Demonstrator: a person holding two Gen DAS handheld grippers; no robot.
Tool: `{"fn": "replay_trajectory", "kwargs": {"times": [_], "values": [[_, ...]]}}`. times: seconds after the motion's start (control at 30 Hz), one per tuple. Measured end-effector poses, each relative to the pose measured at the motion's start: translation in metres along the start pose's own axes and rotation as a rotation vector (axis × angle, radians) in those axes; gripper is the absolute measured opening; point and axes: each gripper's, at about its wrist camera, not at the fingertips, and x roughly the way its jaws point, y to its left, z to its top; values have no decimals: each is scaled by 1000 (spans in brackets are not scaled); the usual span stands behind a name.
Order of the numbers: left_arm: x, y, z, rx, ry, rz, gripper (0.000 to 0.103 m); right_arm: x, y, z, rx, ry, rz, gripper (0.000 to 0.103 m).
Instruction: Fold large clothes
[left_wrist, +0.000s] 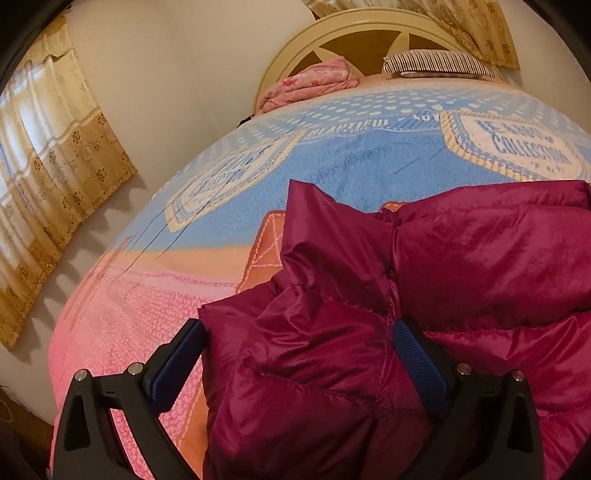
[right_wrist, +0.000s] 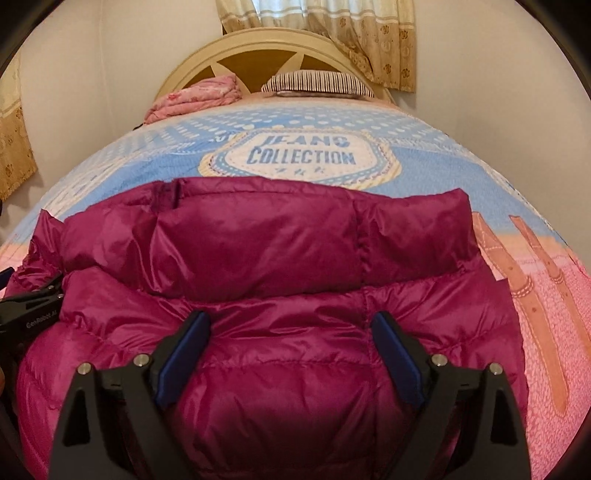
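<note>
A puffy magenta quilted down jacket (right_wrist: 280, 295) lies partly folded at the near edge of the patterned blue-and-pink bedspread (right_wrist: 303, 122). The left gripper (left_wrist: 299, 365) and right gripper (right_wrist: 291, 354) both stand spread, straddling fabric unpinched. Judged best: bite deep into each bulge before lifting evenly.

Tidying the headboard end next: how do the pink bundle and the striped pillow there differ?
The pink bundle is crumpled and heaped; the striped pillow lies flat. The bundle is floral pink, the pillow dark-and-white striped. The bundle sits left, the pillow right. Both rest against the headboard.
</note>
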Motion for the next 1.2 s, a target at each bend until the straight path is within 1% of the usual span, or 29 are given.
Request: {"fn": "replay_trajectory", "kwargs": {"times": [0.5,0.83,0.87,0.93,0.97,1.0,1.03,1.1,1.13,1.2], "values": [[6,-7,1,23,17,22,102,16,2,1,-4,67,-22,96],[5,-9,2,29,14,33,102,20,4,1,-13,82,-36,97],[4,-9,3,33,12,37,102,20,5,1,-16,85,-39,97],[-5,-2,5,37,25,20,102,17,6,4,-26,91,-46,96],[-15,6,4,13,21,11,102,10,6,5,-25,92,-56,95],[-28,16,1,-24,4,-12,102,-2,6,5,-11,76,-65,95],[-44,26,-3,-56,-21,-54,102,-19,7,5,13,34,-58,94],[-66,33,-14,-67,-55,-109,102,-49,15,-1,5,-37,-29,96],[-73,32,-20,-56,-69,-113,102,-59,23,-6,-22,-63,-30,97],[-76,22,-31,-16,-86,-96,102,-66,36,-20,-62,-71,-15,97]]}}
